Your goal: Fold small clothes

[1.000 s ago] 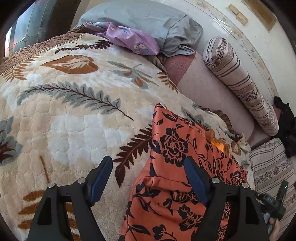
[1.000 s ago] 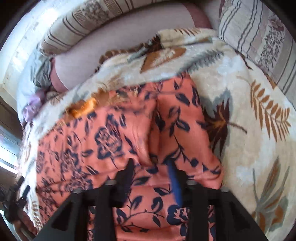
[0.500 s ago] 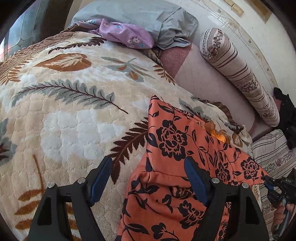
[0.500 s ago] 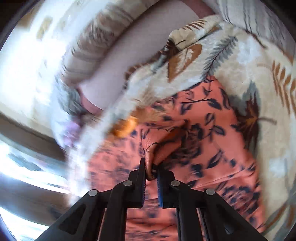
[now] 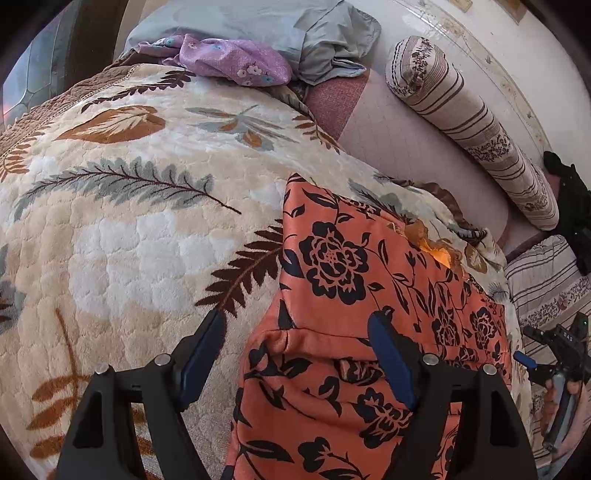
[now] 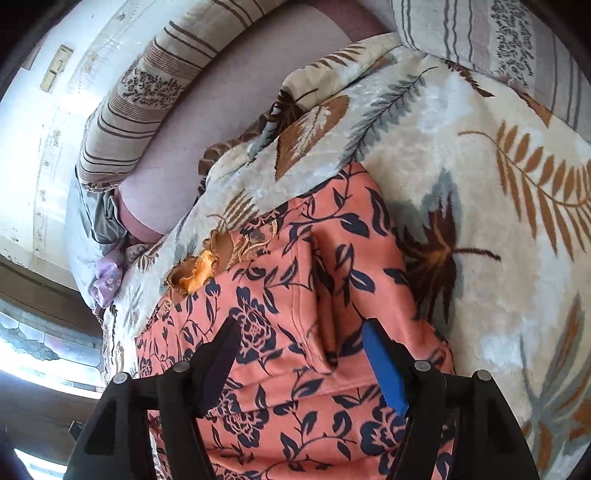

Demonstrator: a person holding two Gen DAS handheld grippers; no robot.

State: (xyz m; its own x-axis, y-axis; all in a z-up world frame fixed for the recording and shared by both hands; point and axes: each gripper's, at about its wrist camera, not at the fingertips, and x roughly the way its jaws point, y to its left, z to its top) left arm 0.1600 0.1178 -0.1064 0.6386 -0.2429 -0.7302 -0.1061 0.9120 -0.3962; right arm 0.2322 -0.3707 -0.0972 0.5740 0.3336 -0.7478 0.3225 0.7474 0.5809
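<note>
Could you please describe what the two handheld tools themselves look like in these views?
Both match: the left tool and right tool have matte black angular frames with triangular cut-outs, silver round bolt heads, and flat blue pads lining the fingers. No cables, sleeves or clear markings show.

1. A cream leaf-print blanket (image 5: 122,236) covered the bed before me.
2. A striped bolster (image 5: 476,129) lay along the white wall (image 5: 524,74).
3. A lilac floral cloth (image 5: 236,61) sat against a grey pillow (image 5: 258,22).
4. A striped cushion (image 6: 498,40) touched the blanket's edge.
</note>
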